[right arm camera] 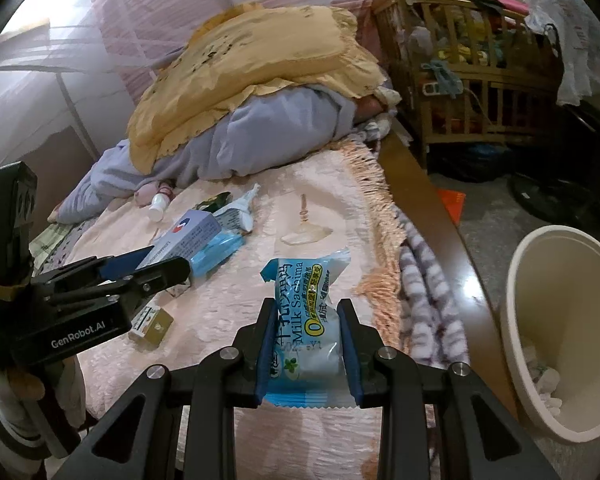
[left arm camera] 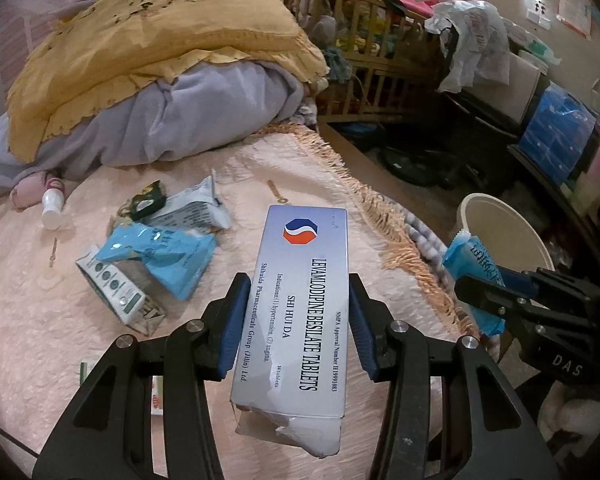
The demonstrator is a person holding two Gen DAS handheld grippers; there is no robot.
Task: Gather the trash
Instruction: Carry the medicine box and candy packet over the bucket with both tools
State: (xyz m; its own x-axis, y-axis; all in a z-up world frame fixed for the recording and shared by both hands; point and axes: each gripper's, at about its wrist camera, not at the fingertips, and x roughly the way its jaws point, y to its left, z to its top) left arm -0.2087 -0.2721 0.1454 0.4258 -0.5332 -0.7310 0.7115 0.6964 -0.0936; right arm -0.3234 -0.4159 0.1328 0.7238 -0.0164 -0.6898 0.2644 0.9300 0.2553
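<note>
Cream plastic, the waste bin [left arm camera: 504,236] stands on the floor off the bed's fringed edge, ahead and to the right of the left gripper [left arm camera: 298,316]. That gripper's jaws sit partly open, clamped on the long sides of a silver tablet box [left arm camera: 296,300] whose long axis runs straight out along the fingers. The right gripper [left arm camera: 496,292] lies between this box and the bin, so it looks nearer the drop. More wrappers [left arm camera: 160,252] lie on the bedspread ahead-left.

From the right wrist, the right gripper [right arm camera: 309,344] has its jaws nearly closed, pinching a blue-and-white Milk Sachima packet [right arm camera: 306,320] that stands up lengthwise between the pads. The waste bin [right arm camera: 516,320] gapes to the right of these jaws and below them, mouth tilted toward the camera, some white scraps inside. I judge a swing rightward over the rim comes next; the left gripper [right arm camera: 168,270], off to the left, would follow.
</note>
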